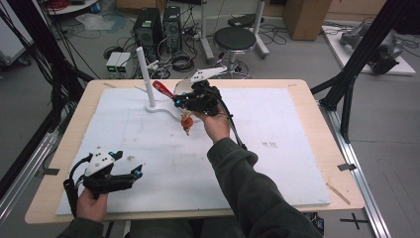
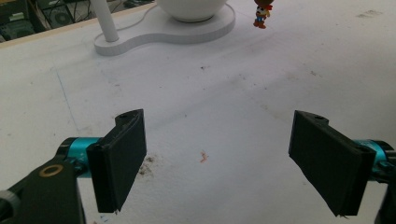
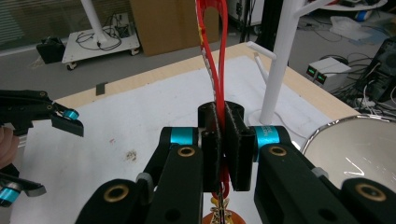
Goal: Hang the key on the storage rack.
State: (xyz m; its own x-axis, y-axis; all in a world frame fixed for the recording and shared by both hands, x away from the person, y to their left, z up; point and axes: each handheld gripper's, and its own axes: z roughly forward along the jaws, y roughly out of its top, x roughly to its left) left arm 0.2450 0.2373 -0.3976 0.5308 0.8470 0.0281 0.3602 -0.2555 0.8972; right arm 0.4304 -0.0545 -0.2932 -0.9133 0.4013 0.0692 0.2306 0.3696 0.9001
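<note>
The right gripper, black with teal collars, is clamped tight on a red loop strap from which a small orange-and-brown toy figure dangles; in the high view the figure hangs just above the white foam mat, near the middle of the table's far half. In the right gripper view the strap runs up between the two pressed-together pads, and the figure's top shows at the bottom edge. Just beside that gripper stands a white stand with an upright post, whose flat base carries a round white bowl. The left gripper rests low at the near left of the mat, its jaws spread wide with nothing between them, well apart from the figure.
</note>
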